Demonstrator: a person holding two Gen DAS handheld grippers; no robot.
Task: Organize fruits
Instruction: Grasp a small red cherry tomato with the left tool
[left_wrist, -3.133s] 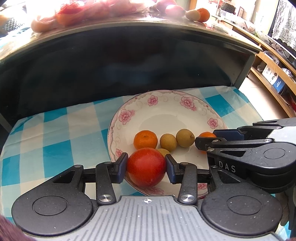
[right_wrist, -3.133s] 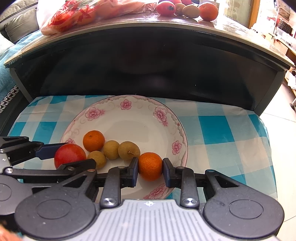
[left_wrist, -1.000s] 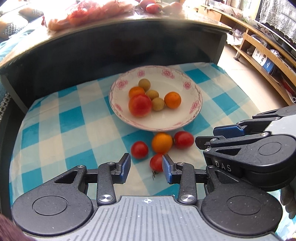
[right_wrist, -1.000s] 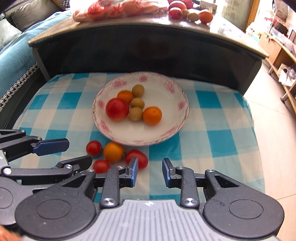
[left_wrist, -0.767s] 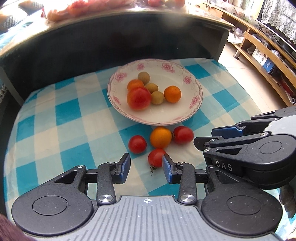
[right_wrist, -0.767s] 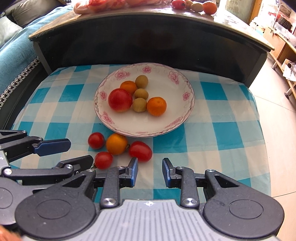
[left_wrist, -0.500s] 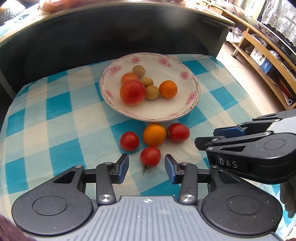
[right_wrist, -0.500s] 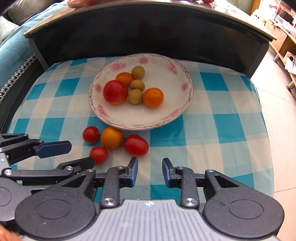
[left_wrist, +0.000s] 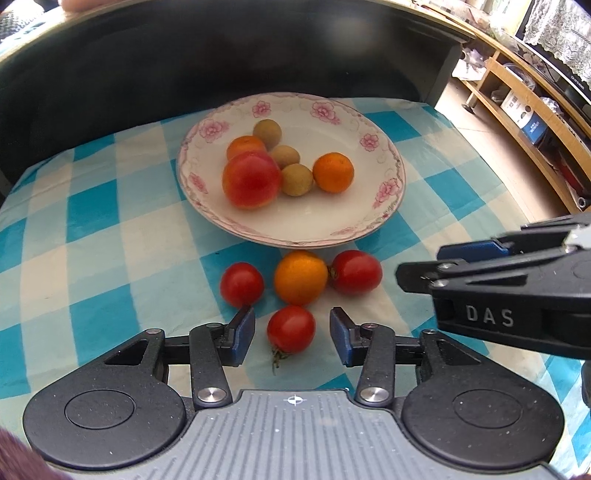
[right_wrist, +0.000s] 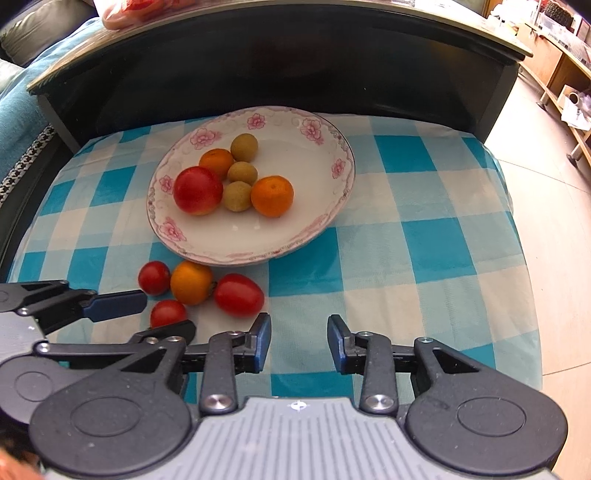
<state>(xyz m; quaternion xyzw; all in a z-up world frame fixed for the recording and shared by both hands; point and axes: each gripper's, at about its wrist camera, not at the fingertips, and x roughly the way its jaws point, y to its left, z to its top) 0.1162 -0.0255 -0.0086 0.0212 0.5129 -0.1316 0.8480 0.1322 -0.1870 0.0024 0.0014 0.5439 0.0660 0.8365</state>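
A white floral plate (left_wrist: 384, 177) (right_wrist: 332, 192) holds a large red fruit (left_wrist: 251, 180), two oranges and three small brown fruits. In front of it on the checked cloth lie an orange (left_wrist: 300, 276) (right_wrist: 191, 283), an oval red tomato (left_wrist: 355, 272) (right_wrist: 238, 294) and two round tomatoes (left_wrist: 242, 284). My left gripper (left_wrist: 291, 332) is open, its jaws on either side of the nearest small tomato (left_wrist: 291, 328) (right_wrist: 168, 313) without touching it. My right gripper (right_wrist: 298, 345) is open and empty, just right of the oval tomato.
The blue-and-white checked cloth (right_wrist: 424, 236) covers a low surface. A dark curved table (right_wrist: 295, 55) rises right behind the plate. Floor and wooden shelves (left_wrist: 524, 110) lie to the right. The right gripper's body (left_wrist: 509, 295) shows in the left wrist view.
Both grippers let go of fruit into the plate, pulled back and then lowered toward the loose fruit. My left gripper's jaws have widened around the nearest small tomato.
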